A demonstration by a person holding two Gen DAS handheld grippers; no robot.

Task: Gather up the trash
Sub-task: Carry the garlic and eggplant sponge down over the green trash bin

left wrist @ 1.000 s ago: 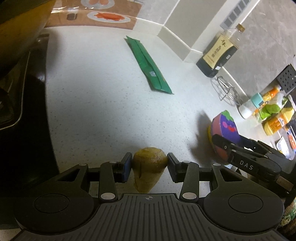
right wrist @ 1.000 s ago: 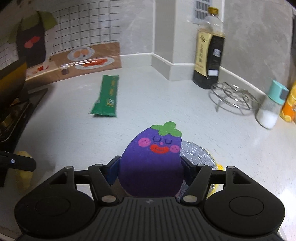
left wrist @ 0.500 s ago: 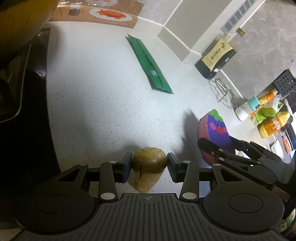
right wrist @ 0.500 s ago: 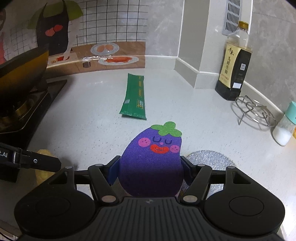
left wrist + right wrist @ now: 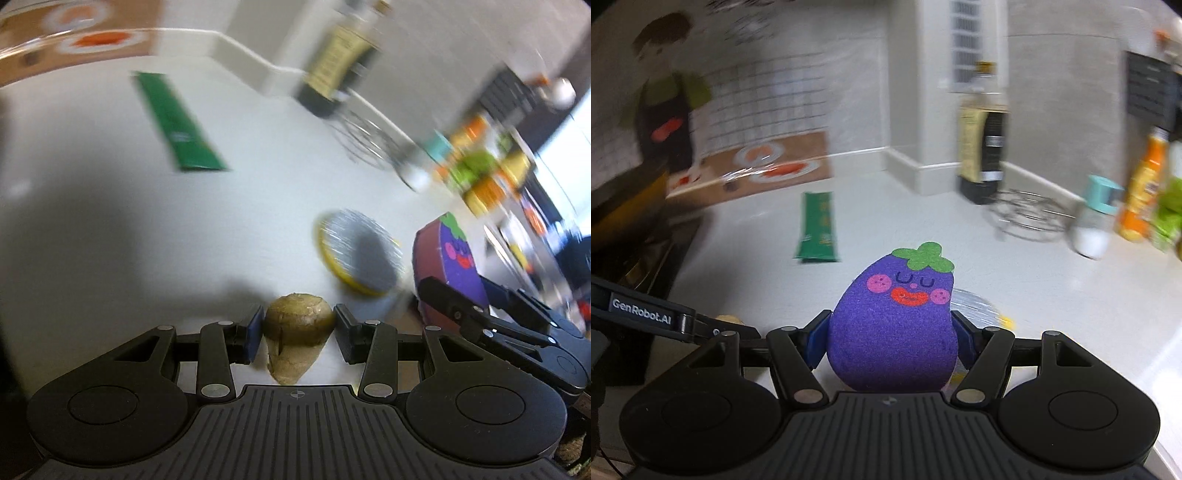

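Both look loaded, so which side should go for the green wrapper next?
Neither yet. The left hand-held gripper is clamped on the brown scrap, the right on the eggplant sponge; the green wrapper lies nearer the left.

Left tool [image 5: 298, 332] pinches a brownish scrap [image 5: 297, 334] above countertop [image 5: 92, 229].

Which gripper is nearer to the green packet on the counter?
Neither clearly. The left gripper, holding a brown lump, and the right gripper, holding the eggplant sponge, are both well short of the green packet.
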